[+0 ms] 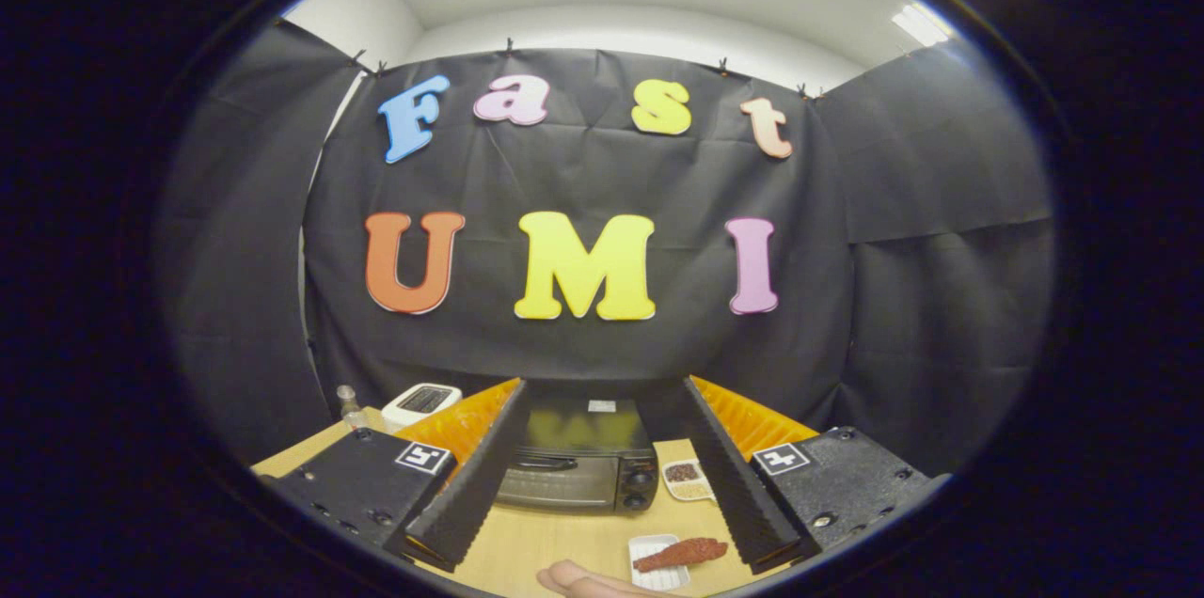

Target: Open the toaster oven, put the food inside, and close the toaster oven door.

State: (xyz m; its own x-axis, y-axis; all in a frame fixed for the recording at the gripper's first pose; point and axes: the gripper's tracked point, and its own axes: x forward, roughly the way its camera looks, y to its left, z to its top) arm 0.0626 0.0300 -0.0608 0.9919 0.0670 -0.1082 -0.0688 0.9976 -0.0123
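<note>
Black fingers (602,476) apart, framing toaster oven (576,466)

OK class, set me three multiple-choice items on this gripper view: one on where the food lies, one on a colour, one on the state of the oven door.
1. Where does the red food lie?
A. Inside the toaster oven
B. On a small white tray on the table, in front of the oven
C. Between the closed fingers

2. What colour is the toaster oven?
A. Black
B. White
C. Orange

3. How is the oven door?
A. Wide open
C. Removed
B. Shut

Answers:
1 B: the food rests on the white tray on the wooden table, nearer than the oven, by the tip of one finger.
2 A: its body and knobs are black.
3 B: the door stands flat against the front, handle on top; the gripper is open and holds nothing.
</note>
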